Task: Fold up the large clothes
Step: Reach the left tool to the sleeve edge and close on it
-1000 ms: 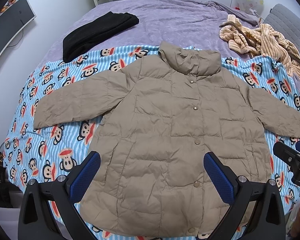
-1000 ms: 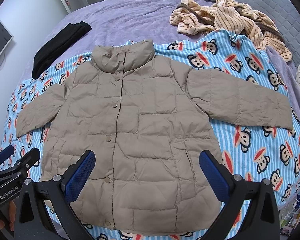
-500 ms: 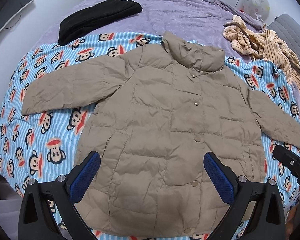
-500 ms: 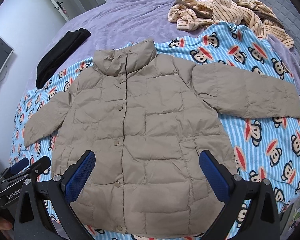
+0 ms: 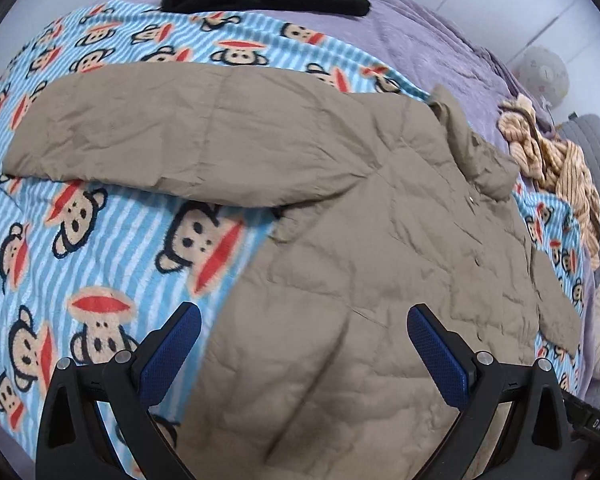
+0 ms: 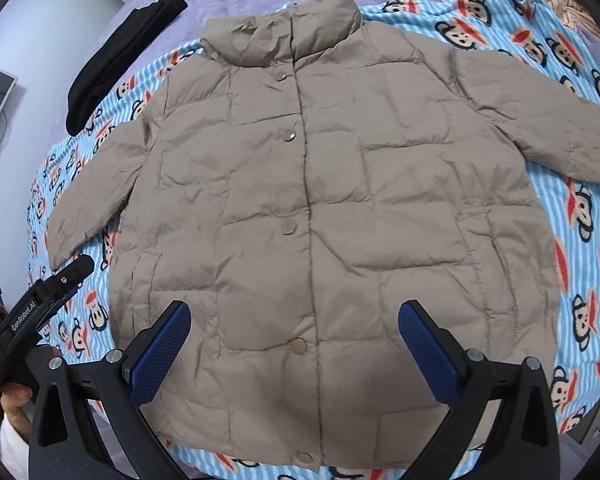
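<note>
Right wrist: one jacket [image 6: 340, 208], five snaps, two sleeves spread

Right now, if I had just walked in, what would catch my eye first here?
A big tan puffer jacket lies spread flat, buttoned, sleeves out, in the middle of the bed. Under it is a loud blue striped blanket covered in cartoon monkey faces. Both open grippers, the left gripper and the right gripper, hover over the jacket's lower half, holding nothing.
</note>
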